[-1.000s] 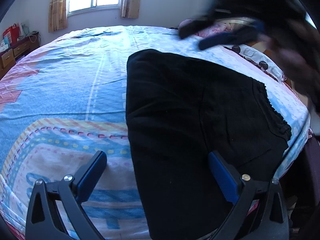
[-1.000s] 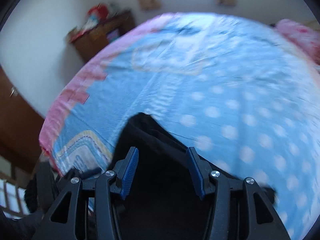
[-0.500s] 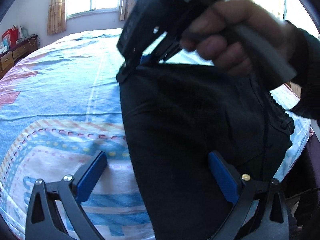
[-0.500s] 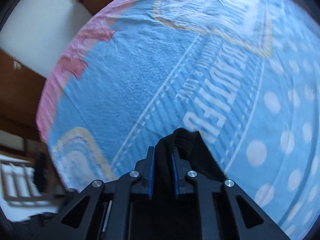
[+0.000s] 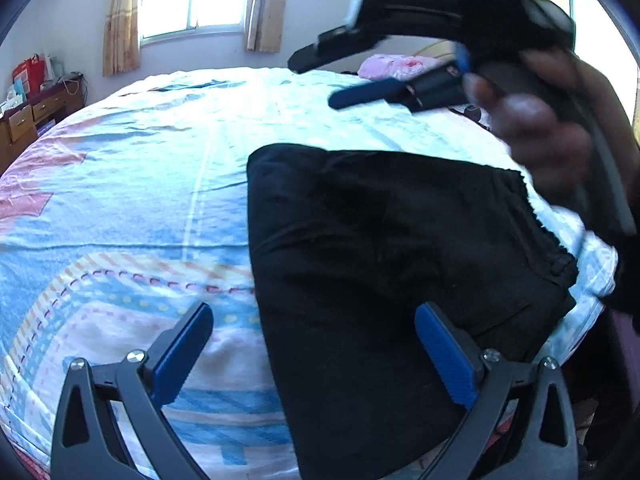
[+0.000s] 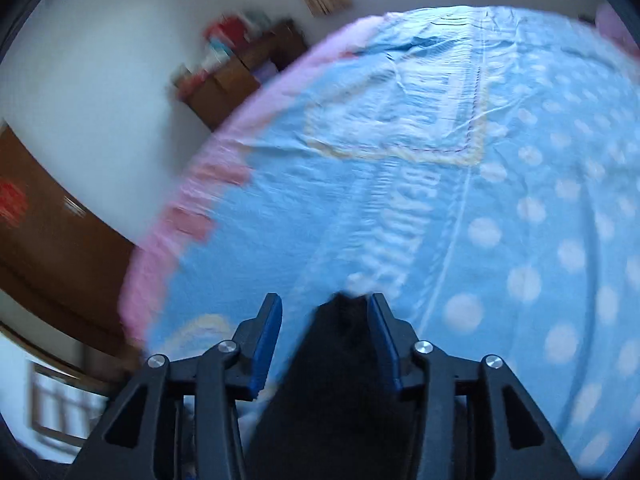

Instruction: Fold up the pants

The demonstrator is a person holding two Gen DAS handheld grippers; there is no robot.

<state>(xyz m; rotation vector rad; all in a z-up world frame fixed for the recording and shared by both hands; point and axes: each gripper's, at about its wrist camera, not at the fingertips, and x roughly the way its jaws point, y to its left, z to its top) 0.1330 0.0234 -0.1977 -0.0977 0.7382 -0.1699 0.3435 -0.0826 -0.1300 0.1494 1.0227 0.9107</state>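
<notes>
Both of my hand-held grippers stand open: the left hand-held gripper (image 5: 314, 350) has its blue pads spread wide, one over the bedsheet and one over the pants, holding nothing. Its camera shows my right hand-held gripper (image 5: 360, 74) raised above the far part of the bed, gripped in my right hand (image 5: 536, 136), with one blue finger (image 5: 368, 94) and a black one parted in the air; it is blurred.

From the right wrist view, the right hand-held gripper (image 6: 322, 330) has its pads apart, with a dark peak of the pants between them, close against the right pad; I cannot tell if it touches.

Largest is the bed, covered by a blue bedsheet (image 5: 132, 184) with pink edges, white dots and lettering. On it, toward the near right edge, lie the black pants (image 5: 384, 264), folded into a broad flat block. Beyond the bed are a curtained window (image 5: 192, 0), a wooden dresser (image 5: 28, 120) at the left wall, and a pink pillow (image 5: 394, 66) at the far side.
</notes>
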